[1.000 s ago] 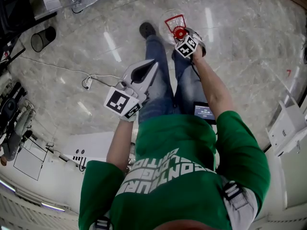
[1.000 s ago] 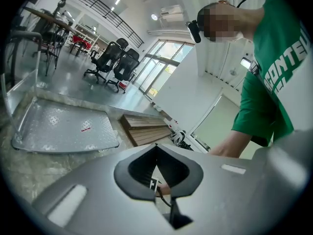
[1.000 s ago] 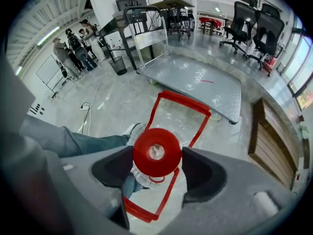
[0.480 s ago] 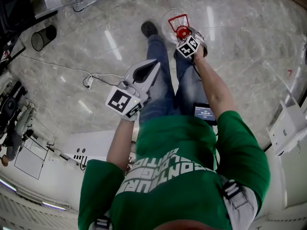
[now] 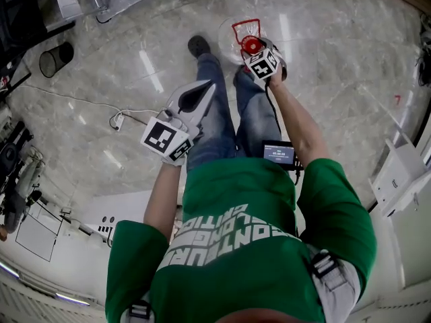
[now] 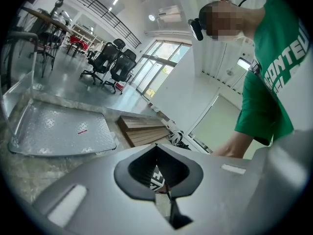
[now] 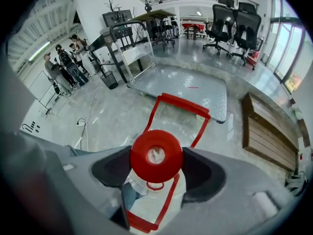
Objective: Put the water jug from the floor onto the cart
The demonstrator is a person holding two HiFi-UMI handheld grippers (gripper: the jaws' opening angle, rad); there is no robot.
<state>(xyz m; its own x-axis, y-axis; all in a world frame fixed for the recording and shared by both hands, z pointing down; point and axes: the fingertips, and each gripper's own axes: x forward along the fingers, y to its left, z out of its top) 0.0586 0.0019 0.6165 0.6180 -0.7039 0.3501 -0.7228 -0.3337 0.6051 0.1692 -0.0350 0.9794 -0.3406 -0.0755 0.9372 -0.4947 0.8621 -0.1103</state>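
The right gripper (image 7: 156, 173) has its jaws pinched on the neck of the clear water jug (image 7: 149, 207), just under the jug's red cap (image 7: 156, 155). The red carry handle (image 7: 184, 105) juts out beyond the cap. In the head view the jug (image 5: 236, 31) is just ahead of the person's shoe (image 5: 199, 45), over the marble floor (image 5: 337, 59). Whether its base touches the floor cannot be told. The left gripper (image 6: 157, 146) is to the left of the jug and well apart from it, beside the person's leg. Its jaws are pressed together with nothing between them. Beyond the jug, with a strip of bare floor between them, is the platform cart (image 7: 186, 87). Its flat metal deck carries no load, and its tubular push bar (image 7: 128, 38) rises at the far-left end. A black mesh wastebasket (image 7: 109, 80) is left of the jug, near that push bar. Low wooden boards (image 7: 266, 131) lie to the jug's right. Farther past the cart are black office chairs (image 7: 230, 18), and a group of people (image 7: 63, 65) stands off to the left.
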